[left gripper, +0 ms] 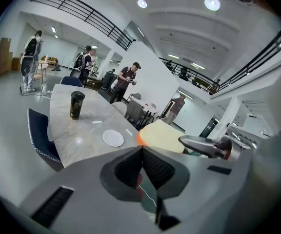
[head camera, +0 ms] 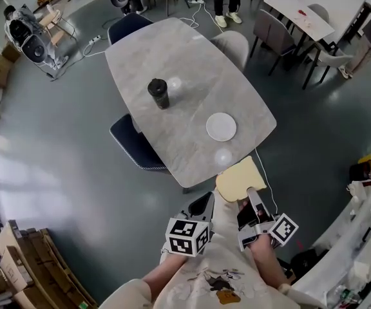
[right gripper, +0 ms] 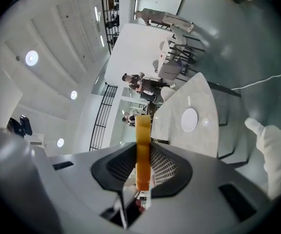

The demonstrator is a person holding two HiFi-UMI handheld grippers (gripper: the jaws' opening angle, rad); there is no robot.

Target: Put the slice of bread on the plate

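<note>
A pale yellow slice of bread (head camera: 239, 178) hangs in the air just off the near corner of the marble table (head camera: 172, 56), with my right gripper (head camera: 246, 197) shut on its near edge. In the right gripper view the bread (right gripper: 142, 130) stands edge-on between the jaws of that gripper (right gripper: 143, 147). The white plate (head camera: 221, 127) lies empty on the table a little beyond the bread; it also shows as the plate (right gripper: 190, 119) and the plate (left gripper: 113, 138). My left gripper (head camera: 205, 198) is beside the right one, its pads meeting with nothing between them (left gripper: 141, 149).
A black cup (head camera: 159, 93) stands mid-table, left of the plate. A dark blue chair (head camera: 136, 148) is tucked at the table's left side, a light one (head camera: 234, 45) at its right. People and another table (head camera: 298, 15) are further back. Shelves with clutter (head camera: 366, 237) fill the right.
</note>
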